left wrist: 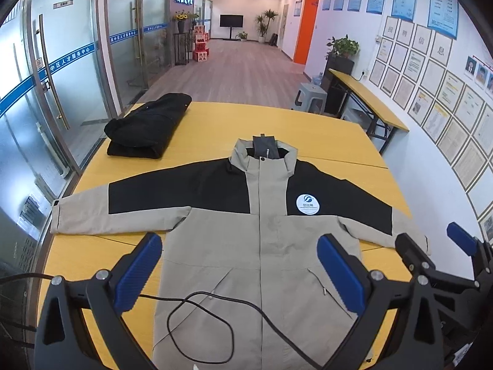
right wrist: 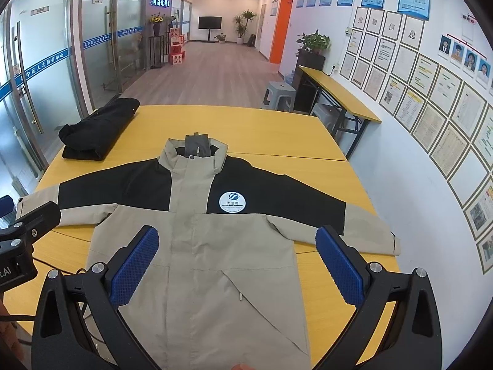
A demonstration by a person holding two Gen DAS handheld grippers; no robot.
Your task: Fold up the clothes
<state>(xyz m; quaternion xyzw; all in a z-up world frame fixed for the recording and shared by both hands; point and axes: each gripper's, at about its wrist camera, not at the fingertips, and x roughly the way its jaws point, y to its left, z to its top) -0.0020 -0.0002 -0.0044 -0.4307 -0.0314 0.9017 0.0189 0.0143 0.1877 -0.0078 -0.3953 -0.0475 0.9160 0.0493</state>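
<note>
A beige and black jacket [left wrist: 262, 215] lies flat, front up, zipped, sleeves spread, on the yellow table [left wrist: 277, 123]; it also shows in the right wrist view [right wrist: 197, 215]. My left gripper [left wrist: 240, 256] is open and empty, held above the jacket's lower body. My right gripper [right wrist: 237, 246] is open and empty, also above the lower body; it shows at the right edge of the left wrist view [left wrist: 431, 243]. A black cable [left wrist: 197, 317] lies looped on the jacket's hem.
A folded black garment [left wrist: 148, 126] sits at the table's far left corner, also in the right wrist view [right wrist: 98, 129]. A glass wall [left wrist: 61, 92] runs on the left. A narrow side table [left wrist: 369, 98] and grey stool [left wrist: 311, 95] stand beyond on the right.
</note>
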